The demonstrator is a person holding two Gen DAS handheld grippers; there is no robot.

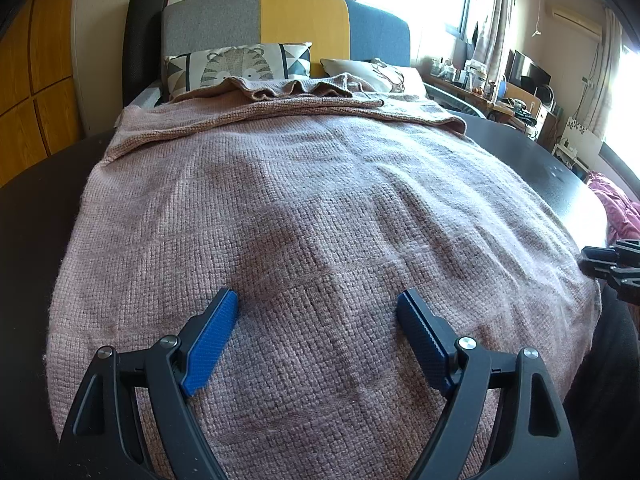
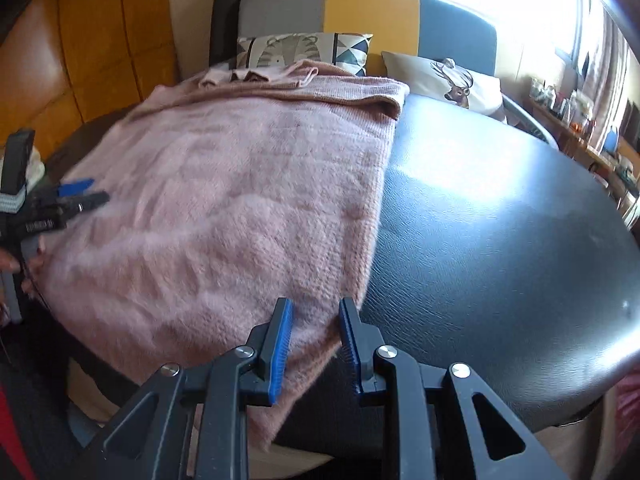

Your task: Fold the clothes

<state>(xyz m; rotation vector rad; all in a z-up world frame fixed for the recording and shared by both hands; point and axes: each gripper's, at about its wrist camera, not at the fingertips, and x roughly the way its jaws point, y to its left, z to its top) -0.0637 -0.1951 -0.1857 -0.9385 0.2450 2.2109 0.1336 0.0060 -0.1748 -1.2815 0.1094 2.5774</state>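
Left gripper (image 1: 318,304): jaws spread wide, nothing between the blue pads (image 1: 208,344), poised just above the near part of the pink knitted sweater (image 1: 320,200). No contact with the fabric can be confirmed from its own camera.

Right gripper (image 2: 314,314): jaws partly closed with a clear gap between them, positioned over the near right corner of the sweater. The garment's corner lies below and between the fingers, hanging slightly over the table edge; the pads do not appear to press on it. That view is motion-blurred, so fine contact cannot be settled.

Task item: the sweater lies spread flat on a dark round table (image 2: 500,220), covering its left and central part. The right part of the tabletop is bare and glossy. At the far end of the garment a portion is folded back across it, forming a thick band, with a rumpled ribbed edge (image 1: 296,88) beyond.

Surroundings, further out: a bed with a grey, yellow and blue headboard (image 1: 300,20) directly behind the table; a tiger-print pillow (image 1: 236,66) and a deer-print pillow (image 2: 452,80) against it. Orange wooden cabinet doors (image 1: 36,60) stand at left. A cluttered desk (image 1: 512,96) and curtained window occupy the right. A magenta cloth (image 1: 616,204) lies beyond the table's right rim.

Nothing on the tabletop obstructs either gripper.
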